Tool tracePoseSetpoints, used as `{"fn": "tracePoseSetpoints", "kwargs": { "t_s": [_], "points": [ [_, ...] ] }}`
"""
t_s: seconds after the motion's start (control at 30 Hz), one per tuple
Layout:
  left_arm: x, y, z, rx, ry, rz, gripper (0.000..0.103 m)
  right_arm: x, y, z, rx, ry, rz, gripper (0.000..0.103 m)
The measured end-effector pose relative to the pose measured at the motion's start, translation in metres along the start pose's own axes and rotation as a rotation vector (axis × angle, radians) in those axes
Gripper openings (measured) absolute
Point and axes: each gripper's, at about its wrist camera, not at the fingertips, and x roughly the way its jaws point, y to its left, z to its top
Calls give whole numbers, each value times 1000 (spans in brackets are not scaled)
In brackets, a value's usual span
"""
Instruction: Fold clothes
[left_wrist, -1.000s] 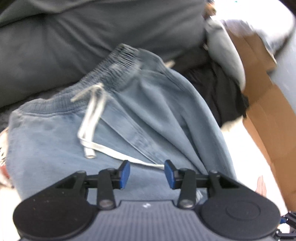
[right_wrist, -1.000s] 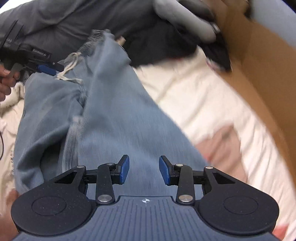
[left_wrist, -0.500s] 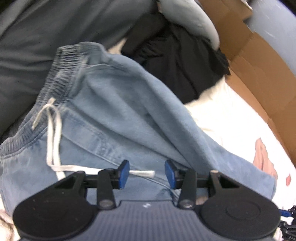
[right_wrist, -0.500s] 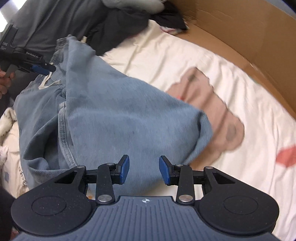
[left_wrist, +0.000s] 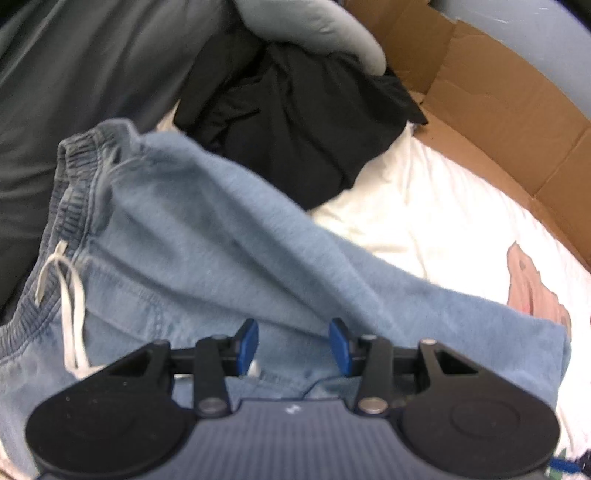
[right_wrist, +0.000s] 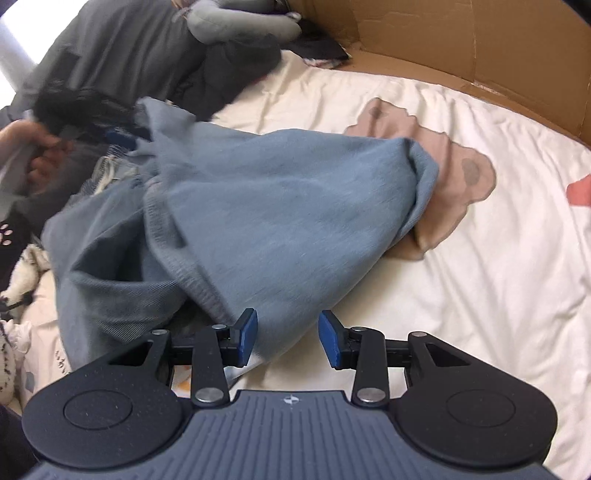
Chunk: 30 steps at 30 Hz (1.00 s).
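Blue denim shorts (right_wrist: 266, 221) heaped on a white bedsheet (right_wrist: 480, 295), both tongs parted above them.

From the left wrist view, the left gripper (left_wrist: 293, 345) hovers with jaws apart over the shorts' front, just beside the white drawstring (left_wrist: 72, 302) and elastic waistband (left_wrist: 70, 192). The right gripper (right_wrist: 288, 338) is spread too, its left pad at the shorts' near edge, nothing clamped. In the right wrist view, a blurred hand (right_wrist: 37, 155) holds the left tool at the waistband end. Black clothing (left_wrist: 295, 122) and cardboard (left_wrist: 498, 99) lie beyond.
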Motion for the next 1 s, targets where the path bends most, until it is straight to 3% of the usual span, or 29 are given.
{"fn": "tracePoseSetpoints", "kwargs": {
  "t_s": [0.17, 0.43, 0.47, 0.5, 0.6, 0.67, 1.0],
  "points": [
    [5, -8, -1, 5, -6, -21, 46, 4, 7, -20, 93, -27, 16, 49],
    [-3, -5, -11, -28, -28, -97, 47, 31, 10, -23, 197, -49, -74, 49],
    [-2, -4, -12, -35, -32, -109, 47, 33, 10, -23, 207, -49, -79, 44],
    [-2, -3, -13, -43, -35, -120, 47, 32, 12, -23, 207, -50, -83, 28],
    [0, 1, -14, -82, -32, -144, 47, 23, 19, -19, 170, -65, -104, 14],
    [1, 2, -14, -95, -31, -152, 47, 12, 27, -10, 101, -80, -136, 12],
    [10, -3, -7, -116, -34, -169, 47, -40, 20, 56, -10, -114, -255, 3]
  ]
}}
